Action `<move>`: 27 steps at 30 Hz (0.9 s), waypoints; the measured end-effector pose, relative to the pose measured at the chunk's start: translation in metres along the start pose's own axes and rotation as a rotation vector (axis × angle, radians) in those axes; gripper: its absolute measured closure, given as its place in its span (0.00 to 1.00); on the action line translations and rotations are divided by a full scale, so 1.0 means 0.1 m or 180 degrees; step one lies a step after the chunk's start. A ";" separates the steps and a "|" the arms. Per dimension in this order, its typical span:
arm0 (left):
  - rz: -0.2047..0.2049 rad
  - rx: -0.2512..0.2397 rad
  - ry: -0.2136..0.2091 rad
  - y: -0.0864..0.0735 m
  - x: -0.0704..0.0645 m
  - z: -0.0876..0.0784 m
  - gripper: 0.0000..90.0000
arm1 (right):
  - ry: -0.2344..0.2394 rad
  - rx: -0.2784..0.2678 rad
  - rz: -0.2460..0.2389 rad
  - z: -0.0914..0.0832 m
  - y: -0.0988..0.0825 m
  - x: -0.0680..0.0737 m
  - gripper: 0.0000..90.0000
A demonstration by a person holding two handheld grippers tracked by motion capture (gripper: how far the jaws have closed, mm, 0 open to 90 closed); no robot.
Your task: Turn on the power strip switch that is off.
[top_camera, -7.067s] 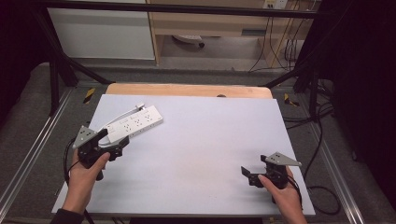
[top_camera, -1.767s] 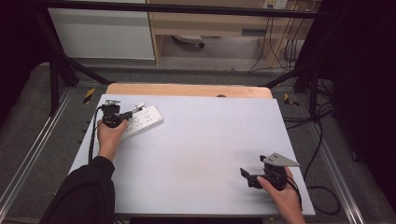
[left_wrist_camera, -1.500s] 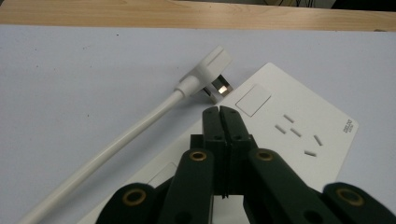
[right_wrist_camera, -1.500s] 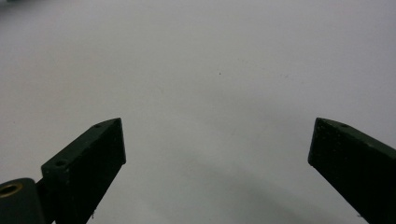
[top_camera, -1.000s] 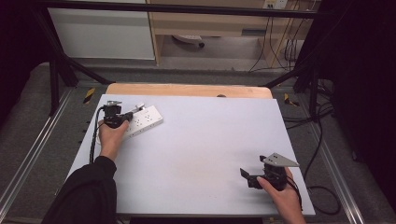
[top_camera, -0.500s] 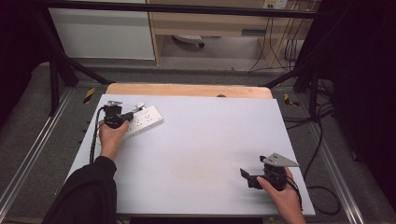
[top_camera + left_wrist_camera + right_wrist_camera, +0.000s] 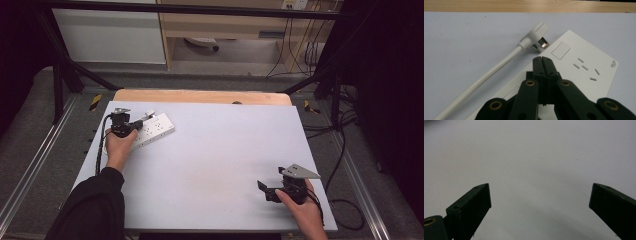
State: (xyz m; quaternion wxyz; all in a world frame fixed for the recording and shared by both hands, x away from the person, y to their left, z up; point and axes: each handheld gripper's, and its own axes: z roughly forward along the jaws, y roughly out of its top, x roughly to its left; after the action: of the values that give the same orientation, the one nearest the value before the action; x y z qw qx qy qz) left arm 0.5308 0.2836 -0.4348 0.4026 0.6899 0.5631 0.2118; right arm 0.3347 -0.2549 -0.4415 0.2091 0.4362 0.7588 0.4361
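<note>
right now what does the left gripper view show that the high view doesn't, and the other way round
Left gripper view: the plug's metal pins, the socket holes and switch on the power strip, and the left gripper with its jaws shut above the strip. High view: the right gripper near the table's front right, both hands, the floor and shelving. Both: power strip, left gripper, white table.

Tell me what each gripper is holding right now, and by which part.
Nothing is held. The left gripper is shut with nothing between its fingers, poised over the white power strip beside its plug. The right gripper is open over the bare table.
</note>
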 end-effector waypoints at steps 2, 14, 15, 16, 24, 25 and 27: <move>-0.0005 -0.0001 -0.0007 0.00 0.00 0.00 1.00 | 0.0000 -0.0003 0.0003 0.00 0.00 0.00 0.05; -0.0037 -0.0003 -0.0036 -0.01 0.02 0.00 1.00 | -0.0002 -0.0002 0.0003 0.00 0.00 0.00 0.05; -0.0040 -0.0001 -0.0038 -0.01 0.02 0.00 1.00 | -0.0002 -0.0002 0.0003 0.00 0.00 0.00 0.05; -0.0045 0.0004 -0.0035 -0.01 0.02 0.00 1.00 | -0.0003 -0.0005 0.0002 0.00 0.00 0.00 0.05; -0.0079 -0.0011 -0.0076 -0.03 0.06 0.00 1.00 | 0.0000 -0.0001 0.0004 0.00 0.00 0.00 0.05; -0.0067 -0.0012 -0.0074 -0.03 0.06 0.00 1.00 | 0.0000 -0.0003 0.0002 0.00 0.00 0.00 0.05; -0.0066 -0.0020 -0.0078 -0.04 0.06 0.00 1.00 | -0.0002 -0.0002 0.0001 0.00 0.00 0.00 0.05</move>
State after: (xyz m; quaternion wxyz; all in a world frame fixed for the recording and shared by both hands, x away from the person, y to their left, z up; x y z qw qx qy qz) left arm 0.5301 0.2897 -0.4384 0.4138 0.6853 0.5646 0.2009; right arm 0.3348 -0.2550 -0.4415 0.2093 0.4363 0.7586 0.4363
